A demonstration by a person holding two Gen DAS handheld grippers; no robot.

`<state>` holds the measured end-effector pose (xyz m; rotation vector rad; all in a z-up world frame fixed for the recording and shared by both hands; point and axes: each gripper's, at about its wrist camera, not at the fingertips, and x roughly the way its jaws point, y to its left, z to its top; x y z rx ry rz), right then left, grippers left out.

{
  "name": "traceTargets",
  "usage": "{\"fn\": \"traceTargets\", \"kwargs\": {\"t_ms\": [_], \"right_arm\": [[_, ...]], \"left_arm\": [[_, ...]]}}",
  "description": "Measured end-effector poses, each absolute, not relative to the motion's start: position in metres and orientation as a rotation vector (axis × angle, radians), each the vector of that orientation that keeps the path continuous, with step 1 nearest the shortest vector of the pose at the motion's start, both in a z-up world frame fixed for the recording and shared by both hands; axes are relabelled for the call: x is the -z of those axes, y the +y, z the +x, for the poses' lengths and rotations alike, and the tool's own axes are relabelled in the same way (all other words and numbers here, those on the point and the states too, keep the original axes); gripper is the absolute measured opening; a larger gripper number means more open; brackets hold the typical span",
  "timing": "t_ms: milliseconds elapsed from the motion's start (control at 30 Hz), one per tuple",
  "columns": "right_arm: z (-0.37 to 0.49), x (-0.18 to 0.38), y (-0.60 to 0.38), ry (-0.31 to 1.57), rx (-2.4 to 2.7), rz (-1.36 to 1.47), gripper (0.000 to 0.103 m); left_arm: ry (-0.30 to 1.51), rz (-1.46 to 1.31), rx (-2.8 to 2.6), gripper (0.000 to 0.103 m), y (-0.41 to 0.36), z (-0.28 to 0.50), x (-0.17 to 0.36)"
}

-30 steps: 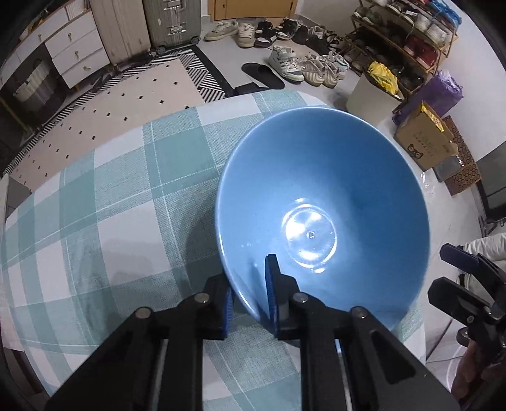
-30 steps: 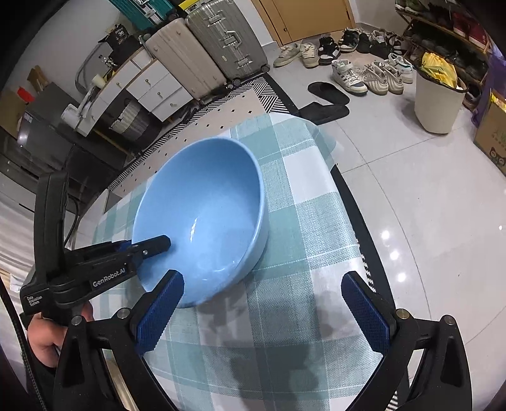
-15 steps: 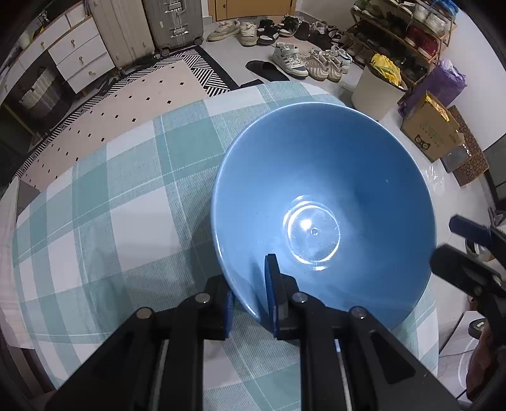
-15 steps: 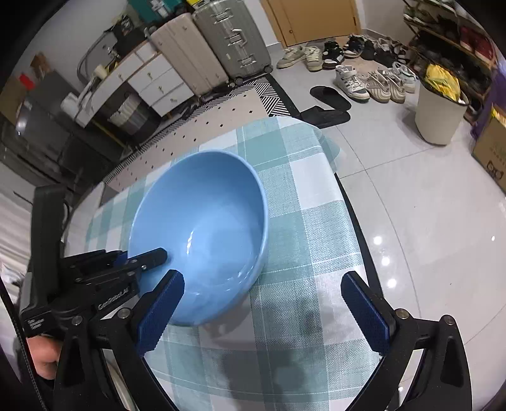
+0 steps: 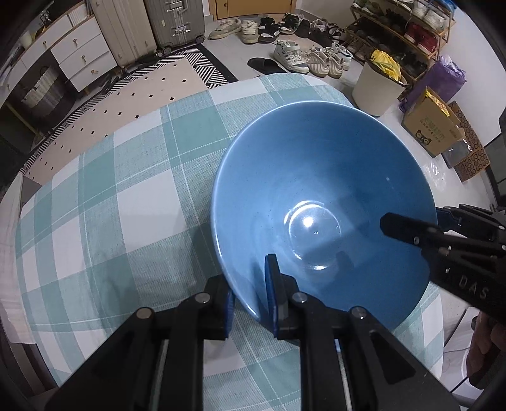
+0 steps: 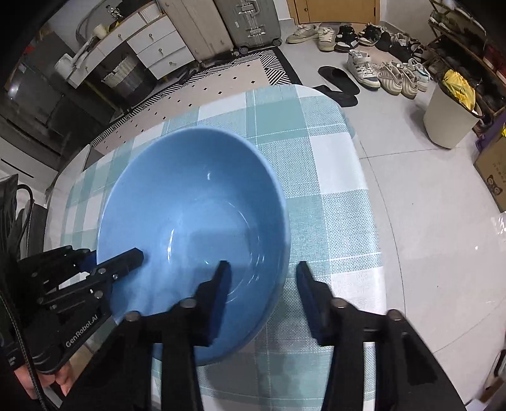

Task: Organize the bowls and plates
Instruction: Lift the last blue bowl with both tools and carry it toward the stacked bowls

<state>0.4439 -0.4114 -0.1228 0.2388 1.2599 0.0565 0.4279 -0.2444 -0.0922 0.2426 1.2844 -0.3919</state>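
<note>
A large blue bowl [image 5: 322, 202] is held over the table with the teal and white checked cloth [image 5: 126, 205]. My left gripper [image 5: 249, 295] is shut on the bowl's near rim, one finger inside and one outside. In the right wrist view the bowl [image 6: 196, 202] fills the left middle. My right gripper [image 6: 261, 281] is open and straddles the bowl's right rim, one finger inside and one outside, not clamped. The right gripper also shows in the left wrist view [image 5: 411, 227], and the left gripper in the right wrist view [image 6: 117, 260].
The table edge drops to a tiled floor on the right [image 6: 427, 221]. A white bin [image 6: 449, 117], a cardboard box [image 5: 433, 126], shoes [image 5: 310, 60], suitcases [image 5: 177, 22] and a white drawer unit [image 5: 79, 53] stand beyond the table.
My right gripper has moved left and in over the bowl's right rim and narrowed around it. The left gripper keeps its hold on the bowl.
</note>
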Motion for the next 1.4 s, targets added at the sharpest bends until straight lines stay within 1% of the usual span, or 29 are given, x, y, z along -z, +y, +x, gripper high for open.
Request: {"fn": "traceTargets", "kwargs": {"t_ms": [33, 67, 133, 300, 400, 700, 1133, 1400], "right_arm": [[0.443, 0.122, -0.411, 1.258, -0.064, 0.243, 0.030], [0.442, 0.120, -0.410, 1.254, -0.068, 0.247, 0.025], [0.440, 0.118, -0.408, 1.248, -0.060, 0.235, 0.021], [0.432, 0.117, -0.399, 1.253, -0.063, 0.181, 0.017], [0.423, 0.115, -0.390, 1.253, -0.060, 0.111, 0.017], [0.385, 0.112, -0.381, 1.269, -0.091, 0.134, 0.016], [0.328, 0.109, -0.347, 1.283, -0.123, 0.057, 0.016], [0.314, 0.110, -0.336, 1.316, -0.142, 0.048, 0.016]], "left_arm": [[1.286, 0.243, 0.393, 0.015, -0.244, 0.427, 0.092], [1.287, 0.243, 0.393, 0.015, -0.243, 0.425, 0.092], [1.286, 0.242, 0.390, 0.015, -0.241, 0.423, 0.091], [1.301, 0.211, 0.399, 0.015, -0.234, 0.415, 0.091], [1.310, 0.200, 0.403, 0.015, -0.230, 0.405, 0.092], [1.315, 0.196, 0.417, 0.015, -0.215, 0.370, 0.094], [1.304, 0.223, 0.404, 0.016, -0.193, 0.322, 0.093], [1.304, 0.228, 0.412, 0.016, -0.184, 0.310, 0.090]]}}
